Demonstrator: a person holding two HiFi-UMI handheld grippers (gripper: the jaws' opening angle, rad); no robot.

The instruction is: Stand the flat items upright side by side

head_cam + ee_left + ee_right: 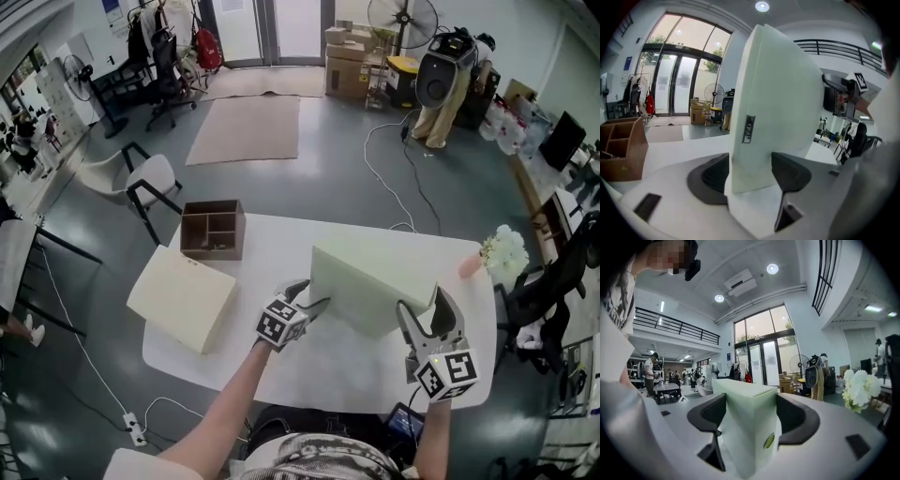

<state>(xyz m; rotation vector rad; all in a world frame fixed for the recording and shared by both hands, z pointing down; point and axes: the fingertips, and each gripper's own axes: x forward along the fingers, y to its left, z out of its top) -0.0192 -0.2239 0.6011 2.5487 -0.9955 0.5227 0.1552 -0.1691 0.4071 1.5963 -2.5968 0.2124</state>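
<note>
— Colour and build of the box in shot?
— Pale green box (375, 281), flat and wide, with plain matte faces and crisp edges. Small dark rectangular label on one narrow end, small round green sticker on the other; print too small to read.
— Position?
— Upright on a long edge, right of centre on the white desk (328, 370). Hard to tell whether resting on the top or raised just clear of it.
— Grip?
— Left hand-held gripper (749, 174) clamped across the left end, both dark ribbed pads flat against the faces. Right hand-held gripper (750, 413) closed the same way on the right end, jaws parted only by the box's thickness.
— Rest of the frame?
— Cream box (183, 298) lying flat at the desk's left end, well apart from the green one. Brown wooden organiser (213, 230) just behind it at the far edge. White flowers (504, 251) at the far right corner.
</note>
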